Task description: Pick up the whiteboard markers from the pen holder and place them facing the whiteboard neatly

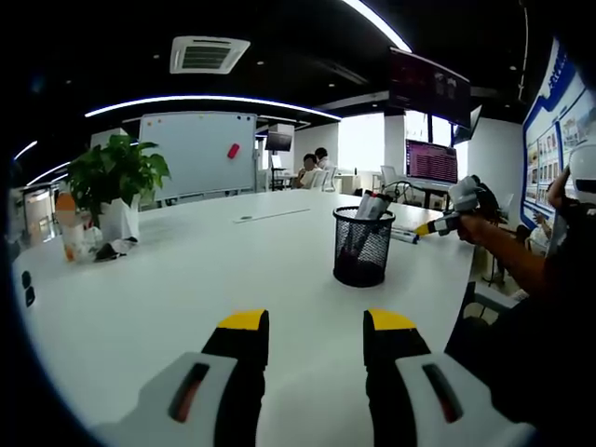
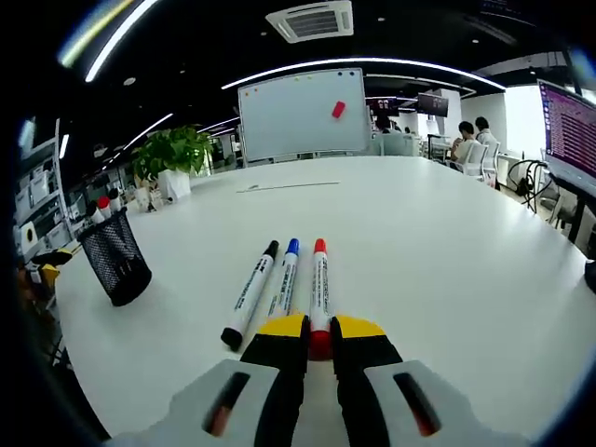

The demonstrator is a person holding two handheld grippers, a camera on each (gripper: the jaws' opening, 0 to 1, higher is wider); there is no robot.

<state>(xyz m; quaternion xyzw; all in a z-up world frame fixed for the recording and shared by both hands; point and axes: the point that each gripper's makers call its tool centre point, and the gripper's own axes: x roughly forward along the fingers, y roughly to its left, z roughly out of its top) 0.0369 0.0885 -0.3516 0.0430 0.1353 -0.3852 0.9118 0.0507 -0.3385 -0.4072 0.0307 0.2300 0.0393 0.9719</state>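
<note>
Right gripper [image 2: 319, 337] is clamped on the rear end of the red marker [image 2: 319, 279], which lies flat on the white table [image 2: 447, 251] with its long axis running straight ahead of the jaws — cap end toward the whiteboard [image 2: 303, 112] at the far side. Blue marker [image 2: 285, 276] lies just beside it on the left, black marker [image 2: 250, 292] next, angled out a bit so its near end splays away from the row. All three caps point roughly at the board; red and blue look near parallel, black less so.

Left gripper [image 1: 315, 335] hovers low over the table, jaws apart, holding nothing. Pen holder [image 1: 363, 247] — black mesh cup — stands ahead and slightly right of it, upright, with at least one marker in the holder [image 1: 372, 205] sticking up. Left gripper is the nearer one to the cup; the right gripper view has the cup off to the far left, well apart from the row.

Judgement: red marker is about placed, release comes next; holder not yet emptied.

Right gripper view gives the marker row and its alignment. Left gripper view gives the cup's contents, plus the other gripper at the right edge, a potted plant [image 1: 116, 177] and people seated in the background.
</note>
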